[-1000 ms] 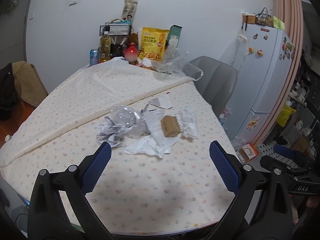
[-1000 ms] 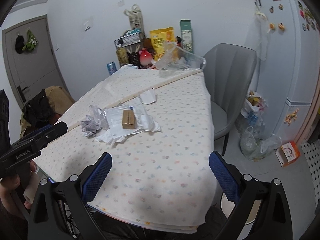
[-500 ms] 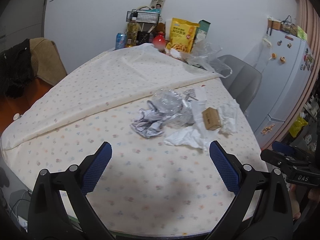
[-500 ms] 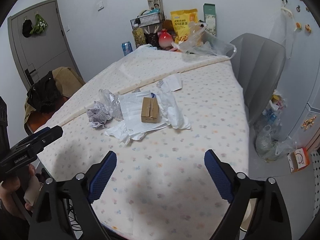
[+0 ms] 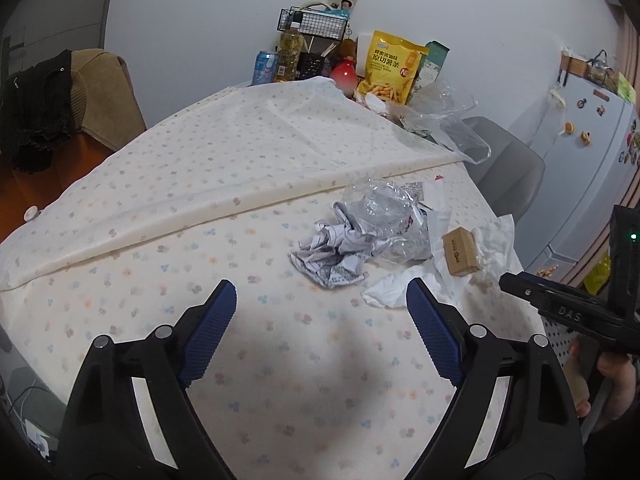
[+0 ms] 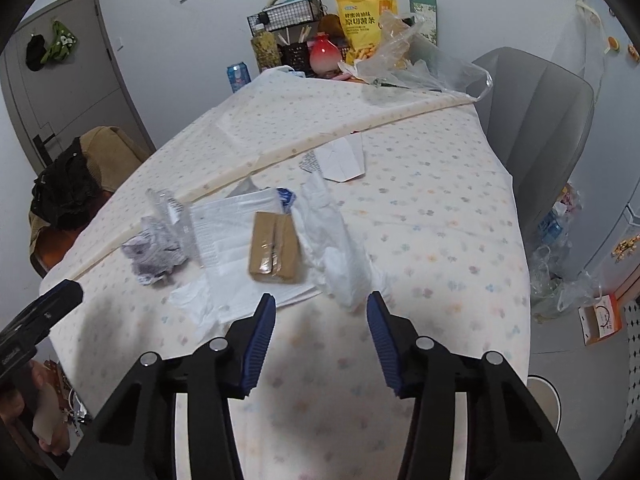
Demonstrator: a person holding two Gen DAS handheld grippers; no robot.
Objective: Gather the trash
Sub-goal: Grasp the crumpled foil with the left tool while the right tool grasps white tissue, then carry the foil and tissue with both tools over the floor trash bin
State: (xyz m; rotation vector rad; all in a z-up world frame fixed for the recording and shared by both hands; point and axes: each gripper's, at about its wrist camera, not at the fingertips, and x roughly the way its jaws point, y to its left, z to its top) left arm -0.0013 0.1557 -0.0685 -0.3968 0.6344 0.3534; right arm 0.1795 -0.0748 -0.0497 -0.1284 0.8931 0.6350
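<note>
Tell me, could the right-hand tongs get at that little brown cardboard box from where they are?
Probably yes. The right tongs hang open just short of the cardboard box, with only flat white paper lying between; nothing covers the box.

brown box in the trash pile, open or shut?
Shut. The brown box lies flat on white paper, flaps closed, a tape strip along the top seam. Contents cannot be told.

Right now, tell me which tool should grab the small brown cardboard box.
Right. The right tool is open, with the small brown cardboard box just ahead of its fingers. The left tool faces the crumpled printed paper; the box lies off to its right.
</note>
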